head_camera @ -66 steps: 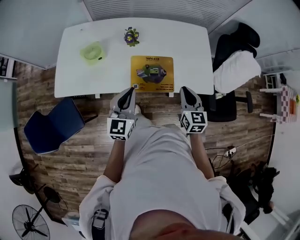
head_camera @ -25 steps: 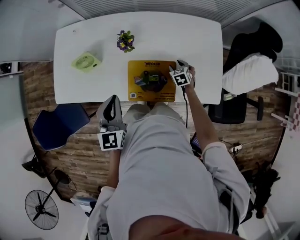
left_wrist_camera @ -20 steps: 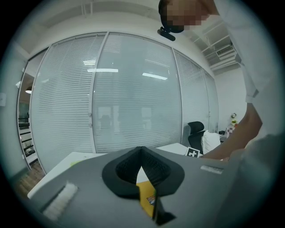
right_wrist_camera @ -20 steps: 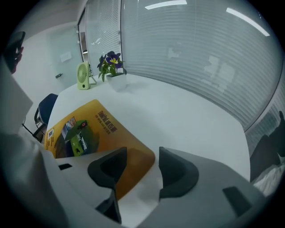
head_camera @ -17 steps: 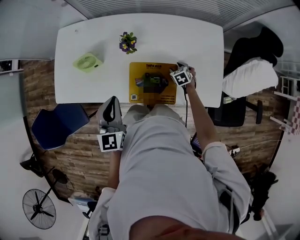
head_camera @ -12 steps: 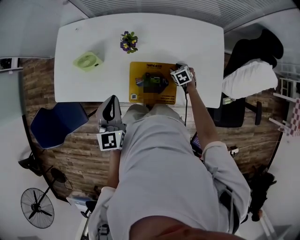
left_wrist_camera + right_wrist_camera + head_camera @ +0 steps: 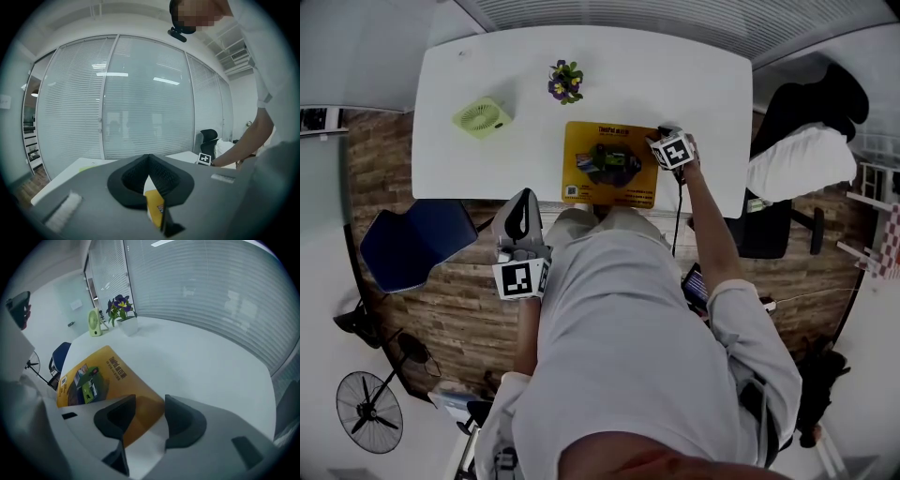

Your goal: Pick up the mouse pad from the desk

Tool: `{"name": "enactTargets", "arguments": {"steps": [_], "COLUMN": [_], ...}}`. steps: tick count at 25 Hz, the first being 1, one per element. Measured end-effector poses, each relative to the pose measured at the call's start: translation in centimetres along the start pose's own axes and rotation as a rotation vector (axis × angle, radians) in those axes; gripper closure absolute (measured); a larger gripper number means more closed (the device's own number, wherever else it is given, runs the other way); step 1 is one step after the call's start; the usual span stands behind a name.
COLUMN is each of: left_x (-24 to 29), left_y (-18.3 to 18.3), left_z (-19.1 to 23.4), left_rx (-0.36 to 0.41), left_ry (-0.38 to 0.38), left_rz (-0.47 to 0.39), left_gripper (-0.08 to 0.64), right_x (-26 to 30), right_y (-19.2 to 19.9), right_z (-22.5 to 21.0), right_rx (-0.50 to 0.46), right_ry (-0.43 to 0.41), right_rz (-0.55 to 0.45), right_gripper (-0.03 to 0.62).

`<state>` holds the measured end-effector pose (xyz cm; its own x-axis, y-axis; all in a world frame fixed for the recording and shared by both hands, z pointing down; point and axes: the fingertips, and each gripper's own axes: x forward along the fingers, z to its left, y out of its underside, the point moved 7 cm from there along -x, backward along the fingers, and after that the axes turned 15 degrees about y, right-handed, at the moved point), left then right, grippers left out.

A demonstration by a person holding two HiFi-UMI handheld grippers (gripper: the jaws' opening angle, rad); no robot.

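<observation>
- The mouse pad (image 7: 610, 175) lay flat on the counter (image 7: 703, 75), with its front edge along the counter's near edge.
- The right gripper (image 7: 150, 404) pointed steeply down at the mouse pad's far right corner. Its jaws were spread and had just been opening. That corner showed in the gap between them, and neither jaw visibly pressed on it.
- The left gripper (image 7: 149, 158) waited well short of the mouse pad, off the counter, with its jaws pressed together on nothing.
- A thin, flat sheet offers no side to pinch. One jaw probably needed to drop low and slide under the corner before closing.
- A shallow bite would likely slip, so the corner needed to sit deep between the jaws. The lift was best done slowly, peeling up from that corner.
- The potted plant (image 7: 565, 82) and the fan (image 7: 481, 117) stood beyond the mouse pad's far left side, well apart from it, and looked unlikely to interfere.
</observation>
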<state>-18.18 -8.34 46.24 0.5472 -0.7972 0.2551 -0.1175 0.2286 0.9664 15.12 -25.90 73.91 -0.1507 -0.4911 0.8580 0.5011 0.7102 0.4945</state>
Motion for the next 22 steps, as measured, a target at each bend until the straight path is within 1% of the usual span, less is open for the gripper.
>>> {"name": "enactTargets", "arguments": {"steps": [5,6,11,14,18,22], "left_x": [-0.2,-0.2,-0.4,-0.4,-0.2,0.1], "left_y": [0.2,0.2,0.1,0.2,0.2,0.1], "left_z": [-0.1,-0.1,-0.1,0.0,0.0,-0.3], "left_rx": [0.002,0.002,-0.001,-0.005,-0.005,0.000], "left_ry": [0.006,0.007,0.007,0.005,0.012,0.024], "left_rz": [0.003,0.003,0.005,0.002,0.004,0.005], "left_gripper": [0.571,0.569,0.569,0.571,0.570,0.570], "right_x": [0.0,0.0,-0.2,-0.4,-0.8,-1.6], "right_y": [0.0,0.0,0.2,0.4,0.6,0.7], "right_z": [-0.2,-0.2,0.5,0.6,0.2,0.1], "right_rx": [0.031,0.037,0.047,0.086,0.194,0.205], "right_ry": [-0.007,-0.012,-0.065,-0.069,-0.113,-0.134], "right_rz": [0.021,0.026,0.033,0.012,-0.012,-0.055], "right_gripper": [0.411,0.425,0.555,0.558,0.558,0.558]}}
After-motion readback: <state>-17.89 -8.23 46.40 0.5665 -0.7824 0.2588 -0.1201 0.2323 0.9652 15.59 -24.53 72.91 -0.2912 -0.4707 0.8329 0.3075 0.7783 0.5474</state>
